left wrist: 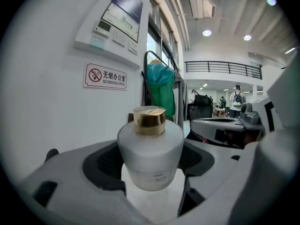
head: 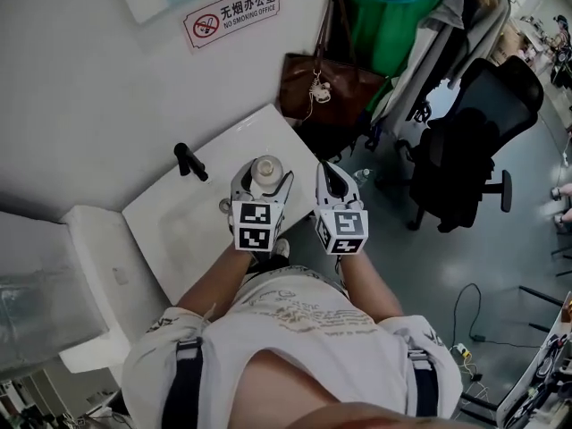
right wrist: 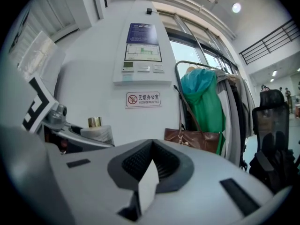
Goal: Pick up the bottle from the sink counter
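Our left gripper (left wrist: 151,161) is clamped on the bottle (left wrist: 150,150). Its dark ribbed pads (left wrist: 101,165) press on the frosted white body from both sides, and the gold cap (left wrist: 149,121) stands upright above them. The jaws hide the bottle's lower flanks, and its base is cut off behind the gripper body, so we cannot tell whether it touches the surface below. Only a pale strip shows beneath it.

From the head view the bottle sits over the near edge of the white sink counter (head: 179,222), a little way from the black faucet (head: 189,161). The left marker cube (head: 256,225) covers most of the gripper there, leaving only the cap end in sight.

Our right gripper (right wrist: 153,144) is pressed together at the tips with nothing between the pads. It hangs just beside the left one, past the counter's edge and over the grey floor (head: 429,266). In its own view the bottle shows only as a cap and a sliver of shoulder behind the left gripper's frame.

Further out, a no-smoking sign (head: 232,13) is fixed to the wall. A brown bag (head: 326,88) hangs below a green garment (head: 393,16), whose top is cropped. A black office chair (head: 474,141) stands well apart. Our own torso blocks the bottom of the head view.
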A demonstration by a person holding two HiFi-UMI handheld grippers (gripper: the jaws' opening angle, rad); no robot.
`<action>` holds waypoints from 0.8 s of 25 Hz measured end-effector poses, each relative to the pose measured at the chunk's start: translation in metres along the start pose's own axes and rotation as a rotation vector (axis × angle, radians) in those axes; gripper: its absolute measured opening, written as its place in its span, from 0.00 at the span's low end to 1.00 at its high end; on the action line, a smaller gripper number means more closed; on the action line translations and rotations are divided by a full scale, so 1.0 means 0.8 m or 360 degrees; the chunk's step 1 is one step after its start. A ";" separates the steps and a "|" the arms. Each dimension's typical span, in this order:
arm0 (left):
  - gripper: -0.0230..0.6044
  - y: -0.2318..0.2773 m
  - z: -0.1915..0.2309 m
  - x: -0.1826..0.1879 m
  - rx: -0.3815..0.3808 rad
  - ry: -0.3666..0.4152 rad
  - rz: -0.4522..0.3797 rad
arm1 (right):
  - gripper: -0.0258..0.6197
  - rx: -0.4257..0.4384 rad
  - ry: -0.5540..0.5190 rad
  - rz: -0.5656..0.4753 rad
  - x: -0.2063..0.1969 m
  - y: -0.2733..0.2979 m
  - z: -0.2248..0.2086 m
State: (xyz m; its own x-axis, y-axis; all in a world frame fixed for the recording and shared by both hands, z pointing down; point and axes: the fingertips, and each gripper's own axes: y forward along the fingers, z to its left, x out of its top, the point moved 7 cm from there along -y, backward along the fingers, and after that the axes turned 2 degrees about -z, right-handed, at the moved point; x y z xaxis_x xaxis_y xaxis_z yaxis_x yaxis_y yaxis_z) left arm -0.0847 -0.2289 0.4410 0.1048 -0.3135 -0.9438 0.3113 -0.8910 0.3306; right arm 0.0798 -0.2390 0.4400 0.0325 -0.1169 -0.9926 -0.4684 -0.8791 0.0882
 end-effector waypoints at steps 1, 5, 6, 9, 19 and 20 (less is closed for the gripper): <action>0.58 -0.005 -0.004 0.000 -0.0005 -0.0003 -0.0001 | 0.08 0.0009 -0.0002 -0.0004 0.001 -0.002 0.002; 0.58 -0.021 -0.015 0.003 -0.0018 0.0013 0.0000 | 0.08 0.0056 -0.0015 -0.0015 0.006 -0.008 0.011; 0.58 -0.024 -0.017 0.003 -0.0019 0.0021 -0.0005 | 0.08 0.0066 -0.0020 -0.0015 0.006 -0.010 0.013; 0.58 -0.032 -0.021 0.006 -0.0015 0.0049 -0.0028 | 0.08 0.0084 -0.0023 -0.0023 0.010 -0.013 0.016; 0.58 -0.039 -0.004 -0.004 0.0042 0.0029 0.0007 | 0.08 0.0143 -0.0037 -0.0030 0.011 -0.011 0.032; 0.58 -0.038 -0.002 -0.005 0.0047 0.0023 0.0012 | 0.08 0.0145 -0.0039 -0.0027 0.011 -0.011 0.033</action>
State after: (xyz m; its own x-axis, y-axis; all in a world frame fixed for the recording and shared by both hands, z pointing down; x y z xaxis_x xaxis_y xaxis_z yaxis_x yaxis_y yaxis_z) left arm -0.0929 -0.2000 0.4345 0.1211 -0.3158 -0.9411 0.2824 -0.8979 0.3376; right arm 0.0612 -0.2201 0.4284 0.0199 -0.0900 -0.9957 -0.5464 -0.8351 0.0646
